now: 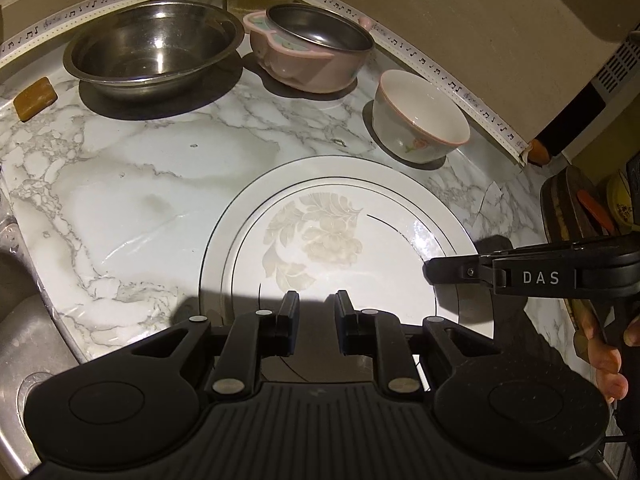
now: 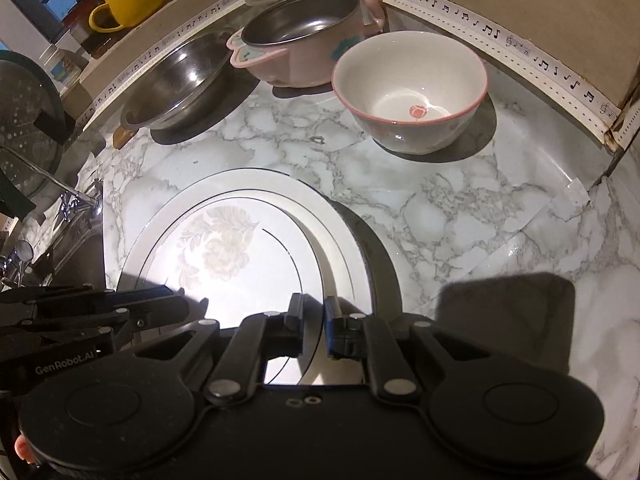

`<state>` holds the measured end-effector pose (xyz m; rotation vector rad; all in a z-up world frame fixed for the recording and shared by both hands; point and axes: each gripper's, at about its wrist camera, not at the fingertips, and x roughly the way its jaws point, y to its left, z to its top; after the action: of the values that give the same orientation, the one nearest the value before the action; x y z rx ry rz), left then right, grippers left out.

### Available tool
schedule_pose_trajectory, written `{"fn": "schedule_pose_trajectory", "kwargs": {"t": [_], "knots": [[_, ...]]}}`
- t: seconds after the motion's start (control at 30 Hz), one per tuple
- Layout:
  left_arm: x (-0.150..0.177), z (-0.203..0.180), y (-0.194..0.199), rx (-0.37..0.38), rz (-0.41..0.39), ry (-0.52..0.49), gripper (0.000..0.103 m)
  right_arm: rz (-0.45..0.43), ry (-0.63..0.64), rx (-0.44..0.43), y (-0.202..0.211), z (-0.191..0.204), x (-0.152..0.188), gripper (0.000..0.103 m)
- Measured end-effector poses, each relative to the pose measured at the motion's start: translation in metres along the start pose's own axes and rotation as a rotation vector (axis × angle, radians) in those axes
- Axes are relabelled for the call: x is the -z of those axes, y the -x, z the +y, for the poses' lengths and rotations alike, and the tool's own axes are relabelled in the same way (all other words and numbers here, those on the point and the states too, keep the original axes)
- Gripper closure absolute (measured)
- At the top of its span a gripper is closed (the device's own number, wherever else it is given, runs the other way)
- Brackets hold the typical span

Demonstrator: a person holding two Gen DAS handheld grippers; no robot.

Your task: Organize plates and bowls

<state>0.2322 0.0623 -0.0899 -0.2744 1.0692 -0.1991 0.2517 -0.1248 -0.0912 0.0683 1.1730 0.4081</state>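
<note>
plate [image 1: 340, 216] flat on marble tabletop [image 1: 132, 184], near edge under both my claws | left claw [image 1: 313, 300] nearly closed over it, nothing held | right claw [image 2: 313, 303] pinching plate's rim | floral bowl [image 2: 410, 92] behind, apart

Harsh light from behind throws hard black shadows across the glaring plate [image 1: 344, 216]; fisheye bends the bench [image 1: 132, 184] edges.
</note>
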Motion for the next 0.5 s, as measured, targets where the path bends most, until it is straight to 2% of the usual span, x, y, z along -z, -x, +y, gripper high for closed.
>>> {"fn": "schedule_pose_trajectory", "kwargs": {"t": [0.37,0.5], "knots": [[0.0018,-0.0027,-0.0046,0.003,0.008,-0.019,0.085,-0.002,0.026,0.023,0.0012,0.0047,0.0031,0.091],[0.0017,-0.0029,-0.0043,0.000,0.009,-0.020,0.085,0.007,0.035,0.024,0.0009,0.0068,0.0030,0.086]]}}
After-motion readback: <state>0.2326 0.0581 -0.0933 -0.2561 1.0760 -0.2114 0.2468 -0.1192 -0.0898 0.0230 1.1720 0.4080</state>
